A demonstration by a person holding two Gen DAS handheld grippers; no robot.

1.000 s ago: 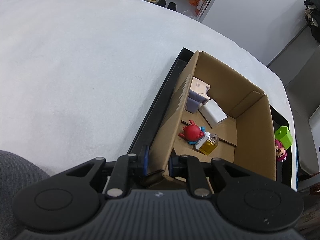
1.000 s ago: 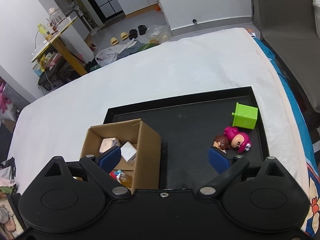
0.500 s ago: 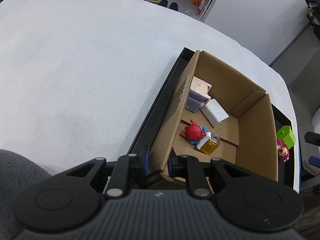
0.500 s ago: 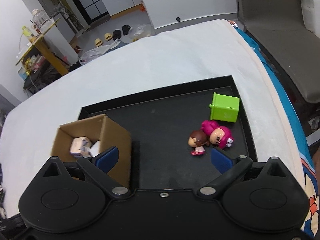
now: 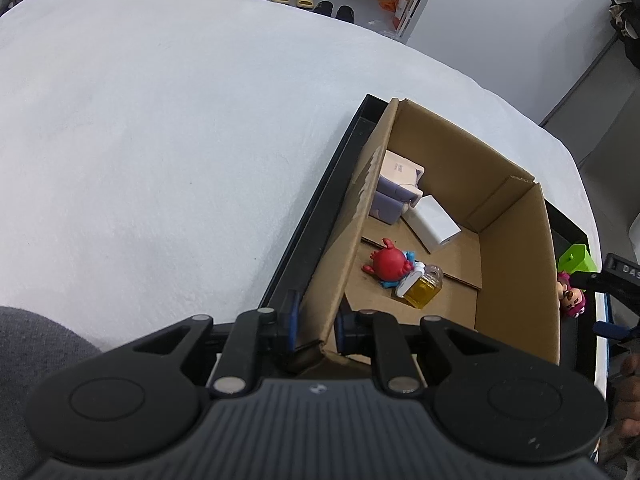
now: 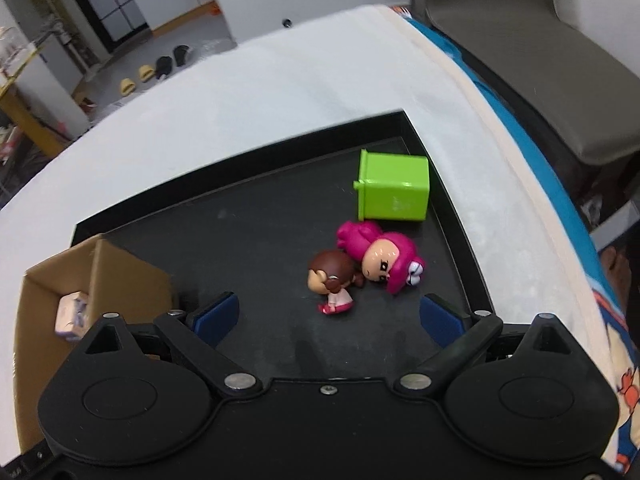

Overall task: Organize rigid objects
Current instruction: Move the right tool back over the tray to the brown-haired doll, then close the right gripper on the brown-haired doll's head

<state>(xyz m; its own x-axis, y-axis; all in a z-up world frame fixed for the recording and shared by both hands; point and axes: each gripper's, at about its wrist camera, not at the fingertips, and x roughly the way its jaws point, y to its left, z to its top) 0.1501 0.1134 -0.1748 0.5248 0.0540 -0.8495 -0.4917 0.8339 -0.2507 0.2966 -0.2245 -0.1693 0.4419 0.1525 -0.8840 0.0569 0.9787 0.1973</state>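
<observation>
My left gripper (image 5: 317, 330) is shut on the near corner wall of an open cardboard box (image 5: 516, 264) that stands on a black tray (image 6: 256, 232). Inside the box lie a red crab toy (image 5: 390, 262), a small yellow perfume bottle (image 5: 424, 286), a white box (image 5: 436, 222) and a purple-and-pink carton (image 5: 394, 188). My right gripper (image 6: 329, 316) is open and empty, low over the tray. Just beyond its fingers lie a brown-haired doll (image 6: 334, 276), a pink doll (image 6: 384, 256) and a green toy bin (image 6: 394, 190) on its side.
The tray sits on a white cloth-covered table (image 5: 160, 140). A grey chair (image 6: 532, 60) stands past the table's right edge. The box also shows at the left of the right wrist view (image 6: 124, 276). The right gripper shows at the right edge of the left wrist view (image 5: 612, 280).
My right gripper has moved right and down toward the two dolls and green bin, which now sit larger and closer. The left gripper keeps its hold on the box.
</observation>
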